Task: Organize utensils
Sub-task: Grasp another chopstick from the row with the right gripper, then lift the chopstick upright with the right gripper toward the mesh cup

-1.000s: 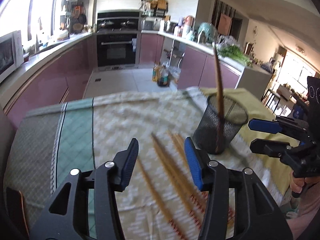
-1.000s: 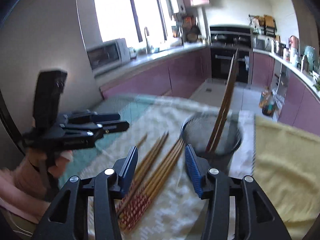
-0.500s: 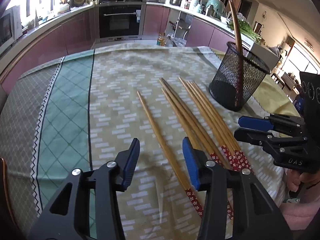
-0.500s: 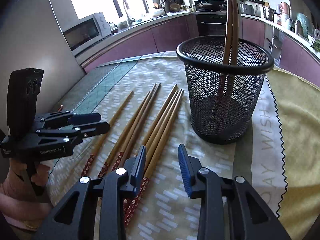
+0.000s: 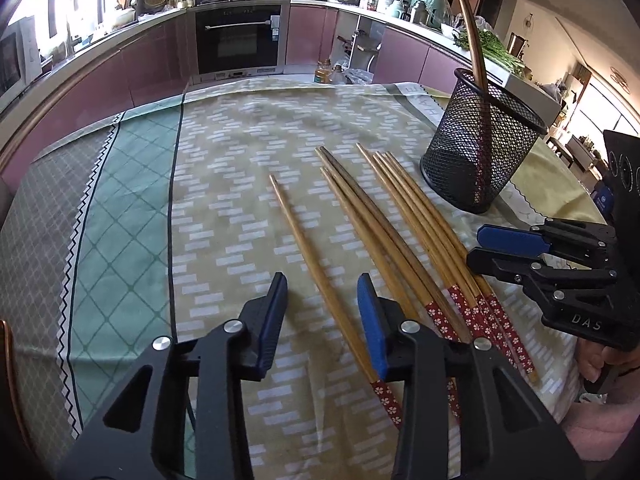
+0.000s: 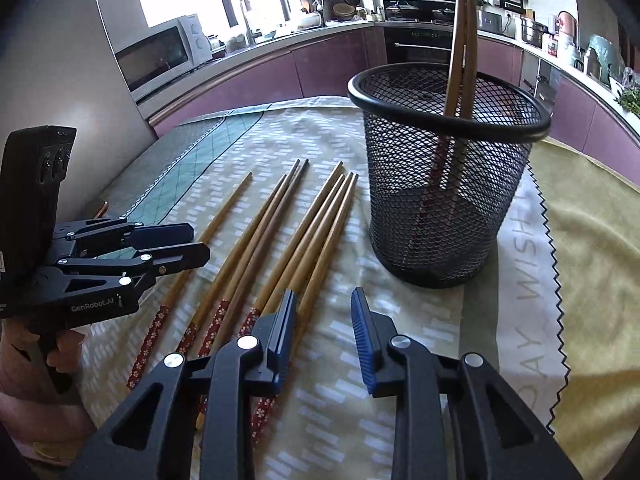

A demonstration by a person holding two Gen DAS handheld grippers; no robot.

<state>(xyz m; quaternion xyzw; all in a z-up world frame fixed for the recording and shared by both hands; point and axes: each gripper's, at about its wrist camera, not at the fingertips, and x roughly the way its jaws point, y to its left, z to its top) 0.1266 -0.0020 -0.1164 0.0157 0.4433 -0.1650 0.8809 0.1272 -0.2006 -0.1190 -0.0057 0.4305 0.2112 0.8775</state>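
Note:
Several wooden chopsticks with red flowered ends lie side by side on the patterned tablecloth. A black mesh holder stands upright with two chopsticks leaning in it. My left gripper is open and empty, low over the lone leftmost chopstick. My right gripper is open and empty, with its left finger over the rightmost chopsticks, in front of the holder. Each gripper also shows in the other's view.
The tablecloth has a green diamond-patterned part on the left and a yellow cloth on the right. Kitchen counters, an oven and a microwave lie beyond the table.
Both grippers have come down and closer to the chopsticks on the cloth. Both stay open and empty. The chopsticks and the holder have not moved.

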